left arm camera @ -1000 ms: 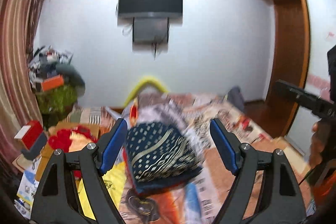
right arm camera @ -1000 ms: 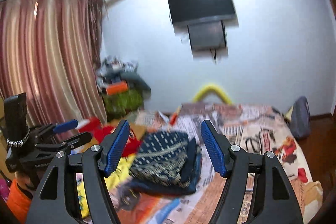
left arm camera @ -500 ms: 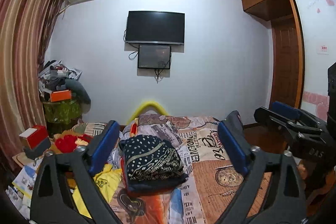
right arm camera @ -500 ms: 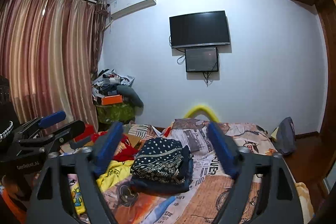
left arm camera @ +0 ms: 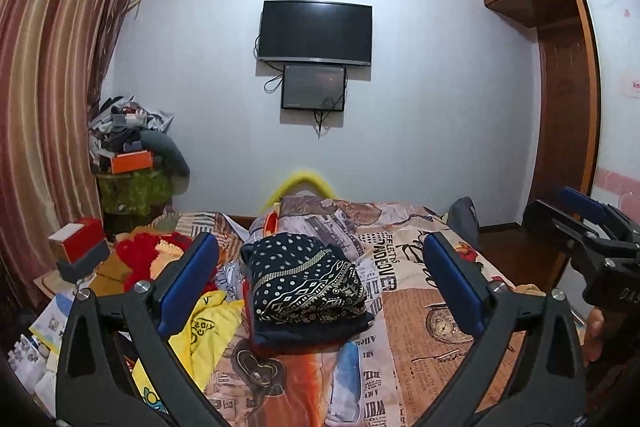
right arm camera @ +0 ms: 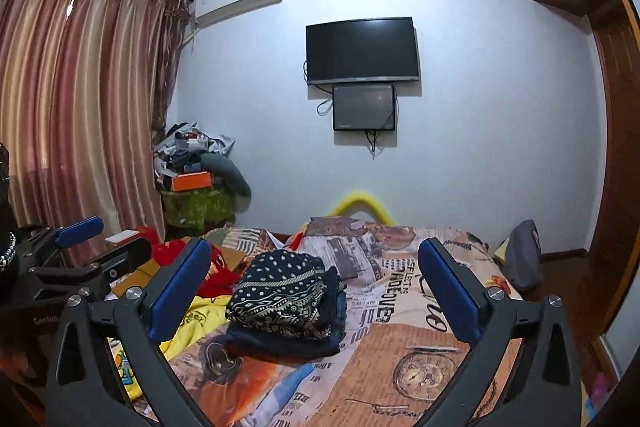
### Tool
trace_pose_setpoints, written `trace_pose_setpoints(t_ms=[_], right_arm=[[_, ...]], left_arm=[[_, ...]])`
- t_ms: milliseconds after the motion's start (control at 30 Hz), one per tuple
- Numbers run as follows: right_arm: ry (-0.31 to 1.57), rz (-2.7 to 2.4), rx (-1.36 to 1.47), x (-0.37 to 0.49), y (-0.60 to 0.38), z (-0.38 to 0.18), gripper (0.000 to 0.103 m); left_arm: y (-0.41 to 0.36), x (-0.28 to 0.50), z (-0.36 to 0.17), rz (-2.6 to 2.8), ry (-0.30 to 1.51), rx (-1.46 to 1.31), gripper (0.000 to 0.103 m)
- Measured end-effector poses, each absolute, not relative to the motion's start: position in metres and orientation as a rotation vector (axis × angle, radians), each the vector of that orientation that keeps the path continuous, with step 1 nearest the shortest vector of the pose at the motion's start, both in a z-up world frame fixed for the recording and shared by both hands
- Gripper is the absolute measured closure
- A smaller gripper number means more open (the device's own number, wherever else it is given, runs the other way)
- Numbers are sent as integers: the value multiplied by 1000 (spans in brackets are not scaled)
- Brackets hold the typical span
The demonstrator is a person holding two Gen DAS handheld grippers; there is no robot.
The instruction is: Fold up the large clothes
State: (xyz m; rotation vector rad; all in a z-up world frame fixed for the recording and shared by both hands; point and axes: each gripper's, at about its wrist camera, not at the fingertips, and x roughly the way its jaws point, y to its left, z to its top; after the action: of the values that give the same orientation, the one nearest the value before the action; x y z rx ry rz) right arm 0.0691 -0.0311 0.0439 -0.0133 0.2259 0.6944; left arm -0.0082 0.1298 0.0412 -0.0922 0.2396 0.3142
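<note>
A folded stack of dark blue patterned clothes (left arm camera: 304, 287) (right arm camera: 280, 291) lies on the bed's newspaper-print sheet (left arm camera: 420, 307) (right arm camera: 400, 347). My left gripper (left arm camera: 320, 247) hangs in front of the stack and short of it. Its jaws are opening wide, with nothing between the blue pads. My right gripper (right arm camera: 314, 247) is held the same way, jaws opening and empty. Each gripper shows at the edge of the other's view: the right gripper (left arm camera: 556, 205) at the right, the left gripper (right arm camera: 108, 241) at the left. A yellow garment (left arm camera: 208, 323) (right arm camera: 192, 323) lies crumpled left of the stack.
A red garment (left arm camera: 144, 255) and boxes lie at the bed's left side. A cluttered stand (left arm camera: 132, 179) is in the corner by the curtains (left arm camera: 44, 107). A grey bag (right arm camera: 524, 255) sits at the bed's right edge, near a wooden wardrobe (left arm camera: 560, 107). A television (left arm camera: 316, 31) hangs on the wall.
Both grippers have drawn back from the folded stack, which now looks smaller and farther. Both pairs of jaws have spread wider. The stack has stayed in place.
</note>
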Motion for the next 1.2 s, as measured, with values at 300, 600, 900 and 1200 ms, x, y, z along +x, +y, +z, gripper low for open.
trace_pose_setpoints(t_ms=[300,600,900,1200], right_arm=[[257,703,1,72,-35,39,0],[277,709,6,72,-35,38,0],[297,714,10,75,-35,36,0],[305,717,10,75,-35,36,0]], left_arm=[[136,-11,38,332,245,-105,0],[139,-9,37,336,250,-106,0],[139,-8,37,332,250,-109,0],[138,-8,35,325,253,-113,0]])
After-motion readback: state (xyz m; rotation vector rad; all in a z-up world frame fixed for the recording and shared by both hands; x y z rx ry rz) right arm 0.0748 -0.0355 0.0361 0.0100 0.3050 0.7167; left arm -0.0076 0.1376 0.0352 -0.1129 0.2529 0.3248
